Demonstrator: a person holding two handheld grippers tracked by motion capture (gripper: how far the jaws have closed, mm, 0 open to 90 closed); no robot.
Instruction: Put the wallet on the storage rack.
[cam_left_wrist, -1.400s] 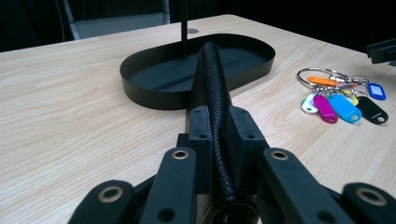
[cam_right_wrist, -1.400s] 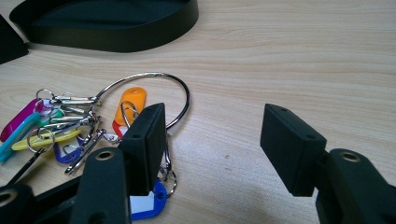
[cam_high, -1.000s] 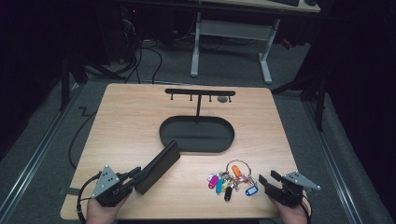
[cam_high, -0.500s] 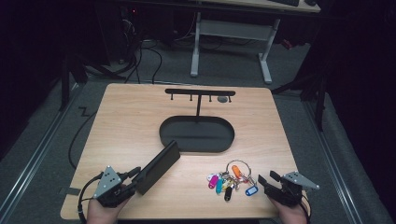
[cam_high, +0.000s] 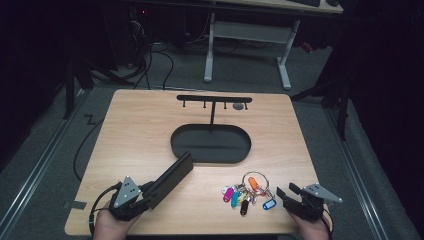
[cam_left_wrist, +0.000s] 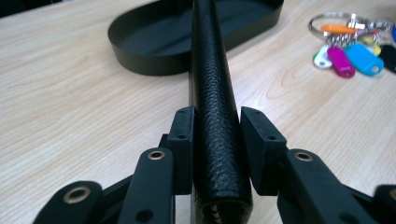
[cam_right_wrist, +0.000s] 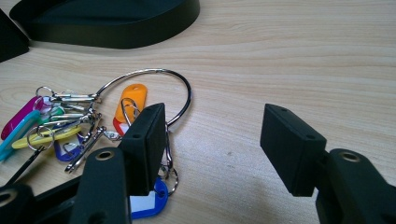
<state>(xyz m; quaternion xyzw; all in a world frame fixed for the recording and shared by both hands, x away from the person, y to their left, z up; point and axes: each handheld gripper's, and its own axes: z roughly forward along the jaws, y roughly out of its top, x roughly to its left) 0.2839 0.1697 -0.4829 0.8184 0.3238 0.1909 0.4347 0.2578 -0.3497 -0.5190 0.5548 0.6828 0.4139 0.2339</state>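
A long black leather wallet (cam_high: 170, 179) (cam_left_wrist: 212, 79) stands on its edge on the wooden table (cam_high: 135, 125), pointing toward a black oval tray (cam_high: 172, 142) (cam_left_wrist: 149, 60). My left gripper (cam_high: 149, 194) (cam_left_wrist: 217, 140) straddles the wallet's near end. Its jaws have just been opening, and the pads (cam_left_wrist: 184, 135) now sit close beside the leather without squeezing it. A bunch of keys with coloured tags (cam_high: 247, 192) (cam_right_wrist: 70, 126) (cam_left_wrist: 350, 46) lies right of the wallet. My right gripper (cam_high: 286, 191) (cam_right_wrist: 215, 140) rests open just right of the keys, bare table between its pads.
A black T-shaped hook stand (cam_high: 214, 99) rises from the back of the tray, whose wall (cam_right_wrist: 116, 32) is near the keys. Cables trail off the table's left side. A desk frame (cam_high: 245, 30) stands on the floor beyond the table.
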